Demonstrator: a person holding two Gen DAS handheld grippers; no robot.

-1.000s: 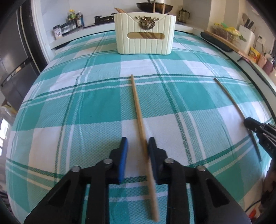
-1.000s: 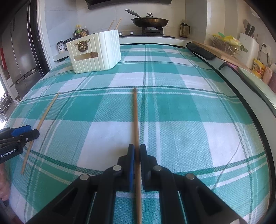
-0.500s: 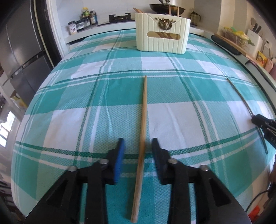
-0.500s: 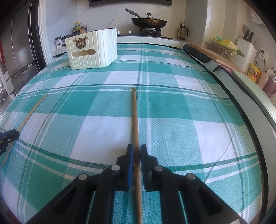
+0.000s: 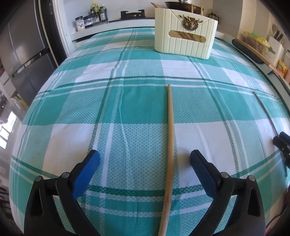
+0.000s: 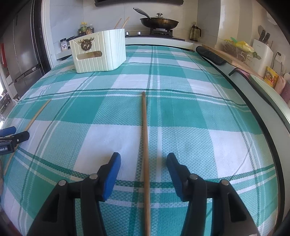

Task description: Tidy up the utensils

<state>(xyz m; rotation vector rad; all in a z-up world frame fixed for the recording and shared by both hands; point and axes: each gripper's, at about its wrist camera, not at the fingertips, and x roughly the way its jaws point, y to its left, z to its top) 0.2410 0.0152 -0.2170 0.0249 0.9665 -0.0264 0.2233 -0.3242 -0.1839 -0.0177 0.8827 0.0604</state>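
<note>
A light wooden chopstick (image 5: pixel 170 138) lies on the teal plaid tablecloth, running between the wide-open jaws of my left gripper (image 5: pixel 145 156); it touches neither pad. A darker chopstick (image 6: pixel 145 145) lies between the open jaws of my right gripper (image 6: pixel 143 158), also untouched. A cream utensil holder (image 5: pixel 184 42) with a brass ornament stands at the far side with several chopsticks in it; it also shows in the right wrist view (image 6: pixel 98 51). The light chopstick (image 6: pixel 34 116) and the left gripper (image 6: pixel 12 135) show at the left of the right wrist view.
The tablecloth (image 5: pixel 126 112) covers the whole table. Behind it are a stove with a pan (image 6: pixel 158 21), spice jars (image 5: pixel 90 17) and a fridge (image 5: pixel 20 52). A counter with a knife block (image 6: pixel 261 49) runs along the right edge.
Both grippers have opened wide. The right one was shut on the darker chopstick and has let it go; both chopsticks lie on the cloth.
</note>
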